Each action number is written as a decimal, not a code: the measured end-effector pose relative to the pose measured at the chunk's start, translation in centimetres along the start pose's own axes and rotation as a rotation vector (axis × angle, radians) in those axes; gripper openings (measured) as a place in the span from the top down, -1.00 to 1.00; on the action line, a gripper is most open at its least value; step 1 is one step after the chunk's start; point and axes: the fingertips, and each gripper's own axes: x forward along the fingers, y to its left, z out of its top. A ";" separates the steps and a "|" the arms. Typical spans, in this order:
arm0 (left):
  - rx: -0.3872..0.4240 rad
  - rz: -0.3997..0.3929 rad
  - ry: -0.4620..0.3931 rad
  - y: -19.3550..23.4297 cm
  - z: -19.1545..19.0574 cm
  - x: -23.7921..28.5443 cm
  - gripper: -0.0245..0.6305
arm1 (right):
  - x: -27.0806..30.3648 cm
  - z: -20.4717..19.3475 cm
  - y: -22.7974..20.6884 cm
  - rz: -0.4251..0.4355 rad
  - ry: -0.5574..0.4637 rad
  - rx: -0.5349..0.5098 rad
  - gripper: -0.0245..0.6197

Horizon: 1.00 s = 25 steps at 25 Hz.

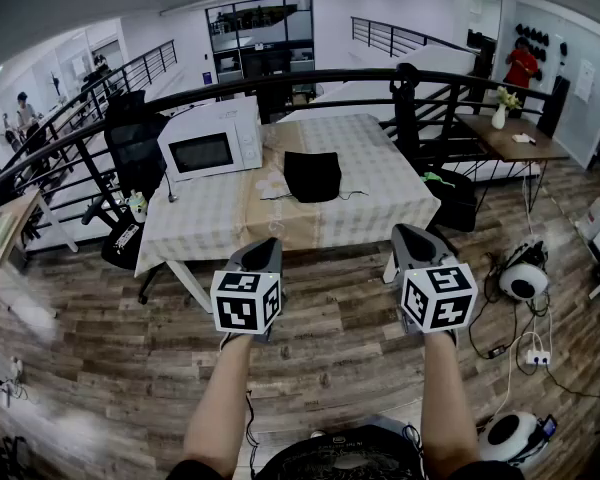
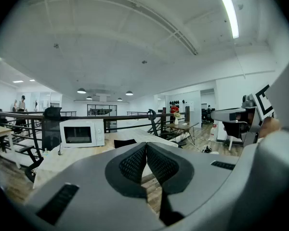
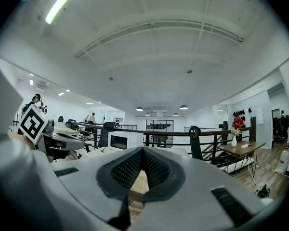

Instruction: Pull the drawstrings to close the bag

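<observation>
Checked-cloth table [image 1: 380, 183] holds a floppy black bag [image 1: 312, 176] and a boxy white microwave [image 1: 212, 138]; plank floor [image 1: 130, 368]. Left gripper [image 1: 267, 244] and right gripper [image 1: 410, 234]: fingers pressed together, empty.

Scanning all three views now: no words, brand names or numbers come through sharp enough to read. The only printed marks on show are the black-and-white square markers on the white plastic cube [image 1: 246, 301] of the left hand-held gripper [image 1: 264, 250], and on the matching white cube [image 1: 438, 296] of the right hand-held gripper [image 1: 412, 240]. Those are blocky coded patterns, not letters or digits.
</observation>
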 end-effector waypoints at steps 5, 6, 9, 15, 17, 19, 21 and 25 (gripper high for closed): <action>0.014 0.008 -0.014 0.5 0.5 0.5 0.85 | 0.6 -0.1 -0.1 -0.019 -0.005 -0.002 0.86; 0.016 0.011 -0.015 0.7 0.6 0.6 0.85 | 0.7 -0.2 0.0 -0.019 -0.004 -0.003 0.86; 0.008 0.012 -0.023 1.3 0.9 0.8 0.84 | 1.1 -0.3 0.4 -0.018 0.002 -0.007 0.86; 0.001 -0.001 -0.028 1.3 1.1 1.5 0.84 | 1.6 -0.1 0.3 -0.010 -0.005 0.005 0.85; 0.002 0.002 -0.027 1.4 1.1 1.9 0.84 | 1.9 -0.3 0.1 -0.011 -0.004 0.001 0.85; 0.008 0.005 -0.023 1.4 1.1 2.4 0.82 | 2.3 -0.5 -0.3 -0.013 0.001 -0.001 0.85; 0.012 0.003 -0.020 1.5 1.1 2.8 0.75 | 2.7 -0.8 -0.7 -0.012 0.007 0.005 0.82; 0.008 -0.002 -0.015 1.8 1.2 4.3 0.66 | 4.0 -1.0 -1.5 0.001 0.012 0.005 0.71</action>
